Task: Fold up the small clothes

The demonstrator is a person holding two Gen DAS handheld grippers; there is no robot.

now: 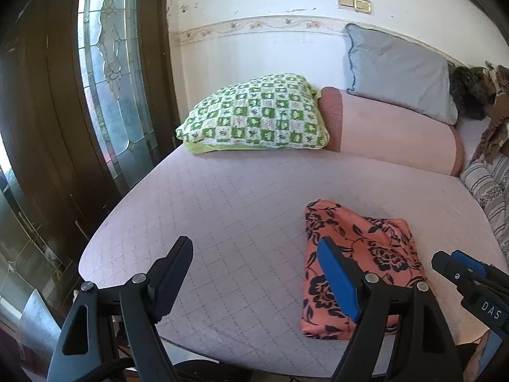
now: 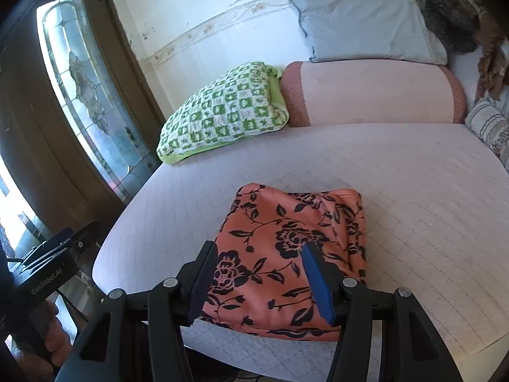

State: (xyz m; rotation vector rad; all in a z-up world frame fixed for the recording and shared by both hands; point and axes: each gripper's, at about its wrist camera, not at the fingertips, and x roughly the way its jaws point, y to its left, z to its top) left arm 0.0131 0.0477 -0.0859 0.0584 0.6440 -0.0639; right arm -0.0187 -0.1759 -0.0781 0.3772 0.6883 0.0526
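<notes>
A folded coral garment (image 1: 381, 248) (image 2: 286, 222) with a black flower print lies flat near the front edge of the pink quilted bed (image 1: 238, 207) (image 2: 413, 191). My left gripper (image 1: 254, 245) hovers open over bare quilt, left of the garment; its blue-padded finger overlaps the garment's left edge in the picture. My right gripper (image 2: 259, 248) stands open above the garment's near half, with nothing pinched between its pads. The right gripper (image 1: 458, 267) also shows at the right edge of the left wrist view, and the left gripper (image 2: 63, 242) at the left edge of the right wrist view.
A green checked pillow (image 1: 254, 114) (image 2: 222, 111), a pink bolster (image 1: 391, 130) (image 2: 372, 92) and a grey pillow (image 1: 400, 70) (image 2: 366, 25) line the far side by the wall. Striped cushions (image 1: 486, 187) sit at right. A dark door with leaded glass (image 1: 111, 63) stands left. A hand (image 2: 54, 334) holds the left gripper.
</notes>
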